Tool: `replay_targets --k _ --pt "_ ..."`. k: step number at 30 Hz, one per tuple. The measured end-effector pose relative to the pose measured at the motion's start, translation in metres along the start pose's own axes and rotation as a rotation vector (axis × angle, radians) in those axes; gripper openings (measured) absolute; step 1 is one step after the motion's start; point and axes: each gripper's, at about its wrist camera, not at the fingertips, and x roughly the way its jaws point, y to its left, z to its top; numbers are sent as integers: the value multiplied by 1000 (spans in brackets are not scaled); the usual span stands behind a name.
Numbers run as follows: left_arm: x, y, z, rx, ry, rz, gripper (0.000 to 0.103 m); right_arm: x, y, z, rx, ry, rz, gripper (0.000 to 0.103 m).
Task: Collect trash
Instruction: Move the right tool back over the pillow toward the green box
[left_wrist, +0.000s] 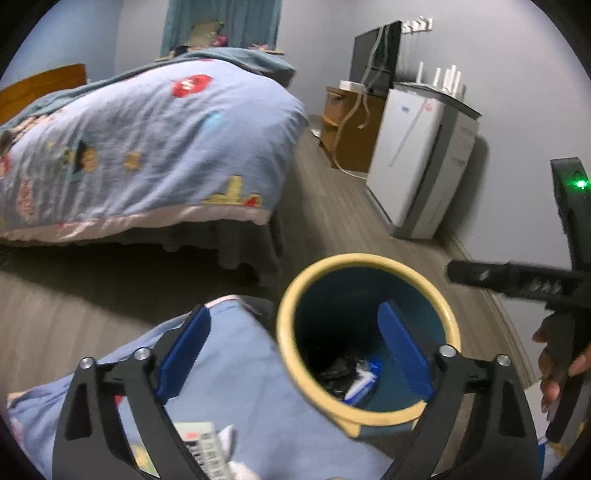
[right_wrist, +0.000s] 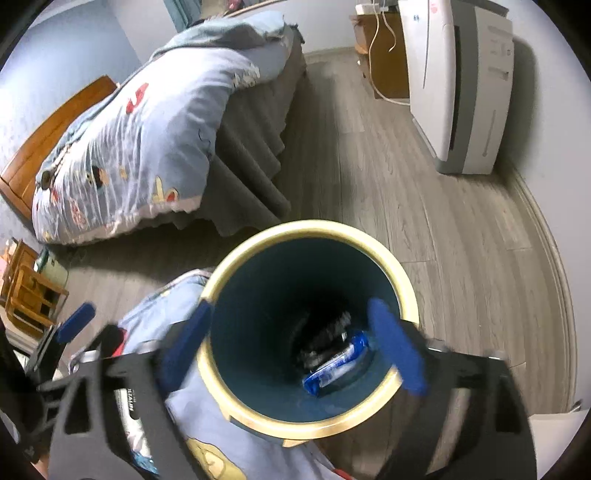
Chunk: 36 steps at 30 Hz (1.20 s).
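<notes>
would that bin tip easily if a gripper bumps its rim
Probably yes: the bin looks tall and narrow, holding only a wrapper and a few dark scraps, so it is likely light. Its round body could roll once down.

Trash bin (right_wrist: 258, 406): round, dark teal inside w/ cream-yellow rim, upright on wood floor, open top. Sits just right of a blue quilt edge at near side, touching or overlapping it. Inside at bottom: blue-and-white wrapper (right_wrist: 334, 363) lying tilted vs. near-right wall, plus dark crumpled trash (right_wrist: 325, 339) just behind it; can't tell what.
</notes>
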Motion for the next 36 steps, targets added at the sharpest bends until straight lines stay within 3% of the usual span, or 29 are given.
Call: replay_targets --k 7,13,23,29,36 --pt "-42 41 -7 -40 -7 57 96 -17 45 0 -107 -34 -38 97" --pt "-88 74 -20 1 -22 158 96 -27 87 -3 -171 -51 -12 97" --pt "-164 123 -59 -88 -14 225 97 -35 149 -20 -248 -51 50 97" --pt "-177 154 -91 -191 -4 273 97 -18 172 -38 -308 2 64 97" --pt "-174 185 -106 -202 25 333 97 14 189 -63 -348 88 71 97"
